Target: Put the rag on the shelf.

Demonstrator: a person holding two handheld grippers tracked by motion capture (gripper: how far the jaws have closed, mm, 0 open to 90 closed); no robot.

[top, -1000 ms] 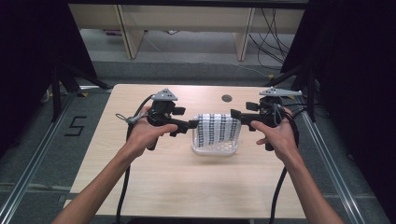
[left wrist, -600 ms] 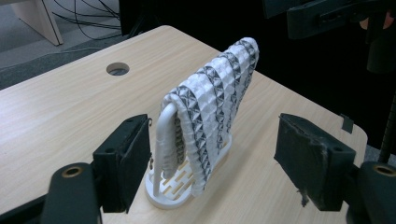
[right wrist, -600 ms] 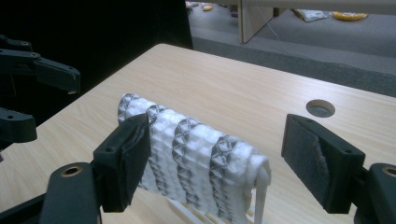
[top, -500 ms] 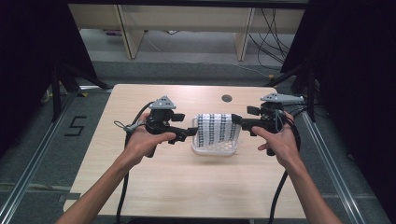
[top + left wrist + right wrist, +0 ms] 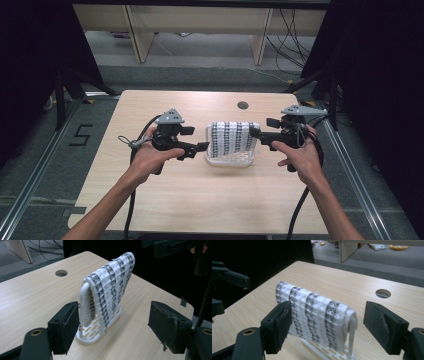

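cloth (image 5: 232, 139) draped over white rack (image 5: 227, 160) | left gripper (image 5: 202, 146) and right gripper (image 5: 253, 133) held agape flanking rack | risk: rack tipped if cloth is tugged sideways

Colours and patterns in front of your grippers

Between your two black grippers, left gripper (image 5: 202, 147) and right gripper (image 5: 254, 133), you have a white cloth (image 5: 232, 138) crossed by dark grey-black stripes with a raised diamond weave, draped over a plain white slotted rack (image 5: 86, 302). Beneath both grippers the table (image 5: 165, 105) is pale wood grain, with a dark round hole (image 5: 243, 105) beyond your right gripper. Each gripper carries a grey plate on top. Floor beyond is grey.
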